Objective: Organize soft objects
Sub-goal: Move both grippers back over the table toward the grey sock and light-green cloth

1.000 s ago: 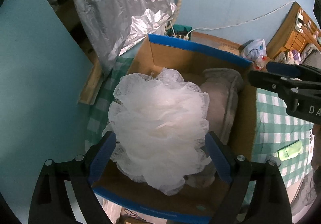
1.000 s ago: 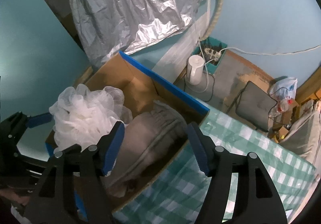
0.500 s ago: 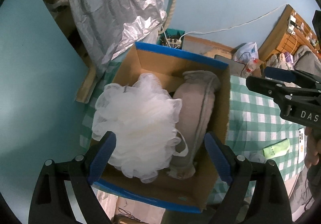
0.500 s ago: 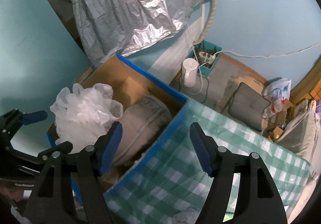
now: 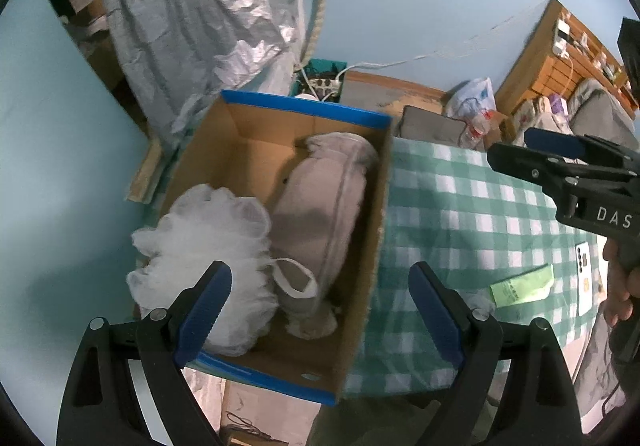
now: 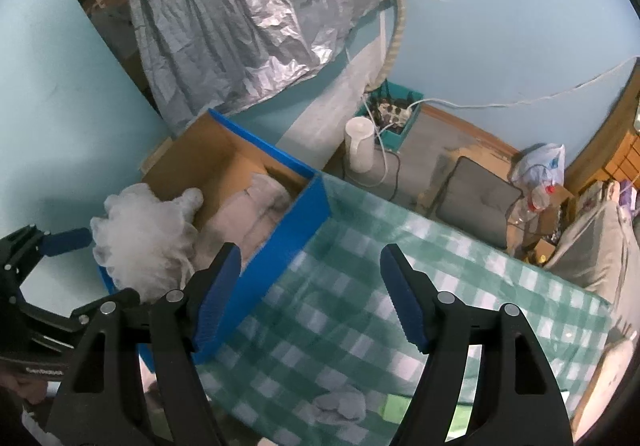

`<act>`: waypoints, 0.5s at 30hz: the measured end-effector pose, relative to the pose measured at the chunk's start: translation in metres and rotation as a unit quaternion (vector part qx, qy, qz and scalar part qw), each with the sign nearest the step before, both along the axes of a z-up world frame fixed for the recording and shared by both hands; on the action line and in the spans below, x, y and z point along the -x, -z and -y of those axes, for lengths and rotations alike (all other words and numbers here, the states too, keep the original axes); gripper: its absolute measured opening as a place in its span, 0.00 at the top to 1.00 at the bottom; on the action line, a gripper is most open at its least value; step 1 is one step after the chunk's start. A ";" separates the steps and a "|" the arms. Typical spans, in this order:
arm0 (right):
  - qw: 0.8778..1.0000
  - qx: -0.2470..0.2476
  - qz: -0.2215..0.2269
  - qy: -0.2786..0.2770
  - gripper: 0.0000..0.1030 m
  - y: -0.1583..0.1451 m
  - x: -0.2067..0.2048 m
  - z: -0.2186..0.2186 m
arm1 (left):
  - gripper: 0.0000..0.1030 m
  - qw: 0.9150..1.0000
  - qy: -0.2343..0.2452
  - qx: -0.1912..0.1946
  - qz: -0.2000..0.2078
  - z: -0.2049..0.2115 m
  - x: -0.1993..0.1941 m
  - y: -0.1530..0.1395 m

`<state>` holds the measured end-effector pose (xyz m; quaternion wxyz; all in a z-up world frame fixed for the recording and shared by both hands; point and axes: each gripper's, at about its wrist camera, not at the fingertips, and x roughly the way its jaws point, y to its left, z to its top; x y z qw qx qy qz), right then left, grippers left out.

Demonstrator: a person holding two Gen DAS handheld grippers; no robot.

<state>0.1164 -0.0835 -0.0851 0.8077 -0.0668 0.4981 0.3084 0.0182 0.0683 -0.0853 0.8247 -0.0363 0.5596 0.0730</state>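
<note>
A cardboard box with a blue rim [image 5: 304, 112] [image 6: 304, 222] stands at the left end of the table. In it lie a white mesh bath pouf [image 5: 204, 242] [image 6: 140, 242] and a grey rolled soft object [image 5: 320, 202] [image 6: 248, 214]. My left gripper [image 5: 320, 306] is open and empty, raised above the box's near side. My right gripper [image 6: 310, 294] is open and empty above the checked cloth, right of the box; it also shows in the left wrist view [image 5: 560, 166]. A small grey soft item [image 6: 340, 406] lies on the cloth near the front edge.
The table has a green-and-white checked cloth [image 5: 460, 206] [image 6: 400, 286]. A green packet [image 5: 522, 286] and a phone [image 5: 586, 278] lie at its right. On the floor behind stand a white jug [image 6: 360, 144], a power strip box [image 6: 394, 114] and a grey cushion [image 6: 476, 202].
My left gripper has let go of the white pouf, which now rests in the box, and has pulled back and up. My right gripper has moved right, away from the box.
</note>
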 end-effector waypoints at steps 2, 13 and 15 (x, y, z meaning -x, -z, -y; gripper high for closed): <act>1.000 0.002 -0.002 0.002 0.29 0.002 0.001 0.011 | 0.11 1.000 0.004 0.001 -0.003 0.008 0.000 0.002; 0.999 0.007 -0.014 0.037 0.29 0.009 0.009 0.069 | 0.11 1.000 0.027 0.004 -0.014 0.050 -0.005 0.009; 0.999 0.006 -0.016 0.045 0.29 0.011 0.009 0.079 | 0.11 0.999 0.032 0.005 -0.015 0.056 -0.007 0.010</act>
